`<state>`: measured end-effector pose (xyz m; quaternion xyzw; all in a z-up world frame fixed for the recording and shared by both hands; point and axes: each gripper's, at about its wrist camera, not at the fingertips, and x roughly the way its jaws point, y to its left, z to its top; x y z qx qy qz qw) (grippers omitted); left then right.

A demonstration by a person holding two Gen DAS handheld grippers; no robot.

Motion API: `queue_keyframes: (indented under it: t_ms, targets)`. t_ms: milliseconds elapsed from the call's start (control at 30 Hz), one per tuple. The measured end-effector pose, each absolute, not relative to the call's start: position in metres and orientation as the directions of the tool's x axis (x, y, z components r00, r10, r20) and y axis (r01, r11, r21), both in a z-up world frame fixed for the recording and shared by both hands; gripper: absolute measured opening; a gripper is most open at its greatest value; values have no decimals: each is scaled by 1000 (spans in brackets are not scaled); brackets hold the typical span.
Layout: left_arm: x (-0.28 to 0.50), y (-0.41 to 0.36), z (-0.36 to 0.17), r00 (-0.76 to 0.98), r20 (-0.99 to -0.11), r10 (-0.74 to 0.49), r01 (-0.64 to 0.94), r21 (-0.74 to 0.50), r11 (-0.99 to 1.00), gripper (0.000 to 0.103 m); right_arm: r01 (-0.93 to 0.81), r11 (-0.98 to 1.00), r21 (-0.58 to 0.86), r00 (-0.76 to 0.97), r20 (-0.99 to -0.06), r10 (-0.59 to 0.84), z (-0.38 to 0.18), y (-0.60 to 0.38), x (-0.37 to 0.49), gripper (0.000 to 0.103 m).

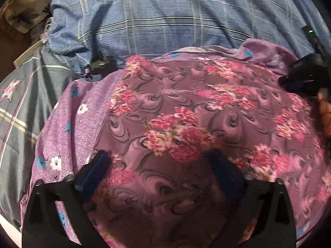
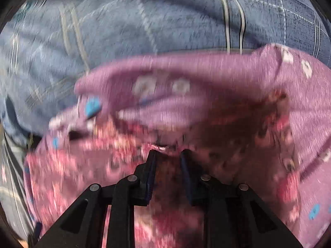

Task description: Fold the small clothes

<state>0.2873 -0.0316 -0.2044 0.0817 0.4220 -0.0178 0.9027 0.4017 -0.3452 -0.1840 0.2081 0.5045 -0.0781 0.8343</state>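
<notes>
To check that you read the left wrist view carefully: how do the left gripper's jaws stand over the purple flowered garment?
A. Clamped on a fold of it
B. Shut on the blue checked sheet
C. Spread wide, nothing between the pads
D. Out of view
C: the left gripper has its two fingers far apart above the purple flowered garment, whose cloth lies flat below them, not pinched by either pad.

Both wrist views look steeply down and forward, close over the purple rose-print folded garment (image 1: 186,111) (image 2: 206,95) filling the lower frame. The blue plaid bed cover (image 1: 165,20) (image 2: 144,20) spans the top of both.
</notes>
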Motion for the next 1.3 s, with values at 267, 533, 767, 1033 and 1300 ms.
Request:
queue_keyframes:
  t_ms: [267, 533, 767, 1033, 1300]
  targets:
    - [281, -20, -205, 596, -803, 10, 102, 88, 991, 103, 281, 897, 340, 605, -789, 109, -140, -351, 331, 30]
    - [250, -12, -209, 564, -824, -55, 164, 47, 985, 103, 270, 920, 285, 517, -848, 111, -168, -335, 231, 33]
    - [216, 7, -182, 591, -806, -15, 175, 110, 978, 103, 206, 938, 280, 606, -789, 102, -149, -315, 173, 36]
    - [159, 53, -192, 602, -798, 37, -29, 24, 999, 103, 80, 919, 386, 696, -682, 226, -140, -287, 159, 40]
    - [140, 77, -180, 604, -793, -74, -102, -170, 980, 103, 1, 883, 470, 637, -681, 361, -144, -278, 160, 41]
